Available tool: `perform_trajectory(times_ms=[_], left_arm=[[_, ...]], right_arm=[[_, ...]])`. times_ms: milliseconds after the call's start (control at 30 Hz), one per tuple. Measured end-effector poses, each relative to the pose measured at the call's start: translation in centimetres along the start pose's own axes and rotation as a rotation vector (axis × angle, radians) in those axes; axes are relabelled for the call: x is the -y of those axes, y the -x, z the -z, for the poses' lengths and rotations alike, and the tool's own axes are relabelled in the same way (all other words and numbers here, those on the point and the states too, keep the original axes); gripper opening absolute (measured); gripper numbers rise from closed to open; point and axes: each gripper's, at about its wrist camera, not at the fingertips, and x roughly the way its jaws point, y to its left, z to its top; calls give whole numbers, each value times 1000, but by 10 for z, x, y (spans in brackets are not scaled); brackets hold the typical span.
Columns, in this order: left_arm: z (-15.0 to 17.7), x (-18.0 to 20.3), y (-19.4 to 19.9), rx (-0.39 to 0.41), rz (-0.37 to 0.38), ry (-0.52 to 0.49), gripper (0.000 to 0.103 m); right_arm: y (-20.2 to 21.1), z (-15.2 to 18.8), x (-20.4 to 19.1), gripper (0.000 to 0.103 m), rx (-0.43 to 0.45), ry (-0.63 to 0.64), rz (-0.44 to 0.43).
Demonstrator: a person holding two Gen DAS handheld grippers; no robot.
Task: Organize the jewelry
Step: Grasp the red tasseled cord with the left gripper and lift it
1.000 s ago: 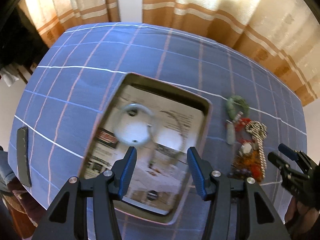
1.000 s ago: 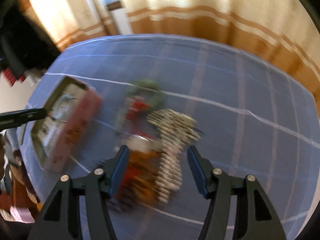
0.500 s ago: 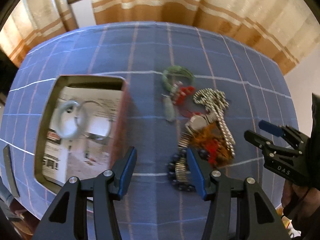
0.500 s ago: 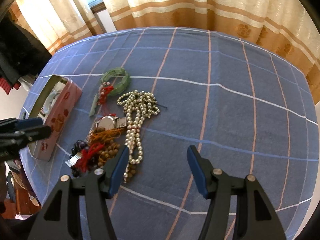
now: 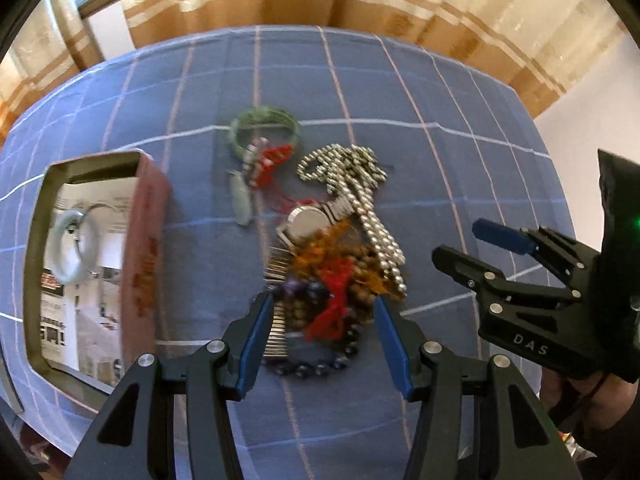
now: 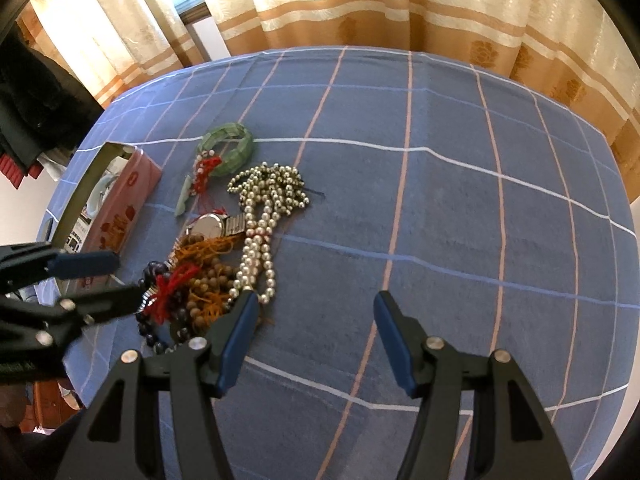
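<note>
A heap of jewelry lies on the blue checked tablecloth: a green bracelet [image 5: 264, 130] [image 6: 230, 146], a pearl necklace [image 5: 360, 196] [image 6: 260, 216], a silver watch [image 5: 306, 222] [image 6: 212, 226], brown beads with a red tassel [image 5: 336, 280] [image 6: 192, 284] and dark beads [image 5: 316, 366]. My left gripper [image 5: 322, 332] is open, straddling the near end of the heap. A pink box [image 5: 146, 256] [image 6: 116, 208] at the left holds a pale bangle [image 5: 70, 252]. My right gripper [image 6: 314, 332] is open and empty, right of the heap, and shows in the left wrist view [image 5: 476, 244].
Cream and brown curtains [image 6: 400, 4] hang behind the table's far edge. Dark clothes [image 6: 36, 100] hang at the far left. Bare tablecloth [image 6: 480, 220] stretches to the right of the heap. The table's near edge lies just below the left gripper.
My left gripper has swung right from over the box to the jewelry heap and come closer to it. My right gripper has shifted slightly; both stay open.
</note>
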Motion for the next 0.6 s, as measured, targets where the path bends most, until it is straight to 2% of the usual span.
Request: perform_trajectory(times_ms=[100, 200, 333, 433, 600], left_arm=[[3, 5, -12, -28, 14, -14, 52], [3, 6, -30, -76, -3, -33, 2], [-1, 1, -7, 2, -8, -30, 1], [-5, -8, 25, 79, -10, -16, 1], [-10, -25, 53, 132, -13, 39, 1]], right_arm=[[1, 3, -2, 63, -1, 5, 1], [2, 7, -4, 63, -3, 6, -2], [4, 9, -4, 63, 7, 9, -10], [3, 9, -1, 63, 9, -9, -14], [0, 1, -2, 63, 18, -15, -25]])
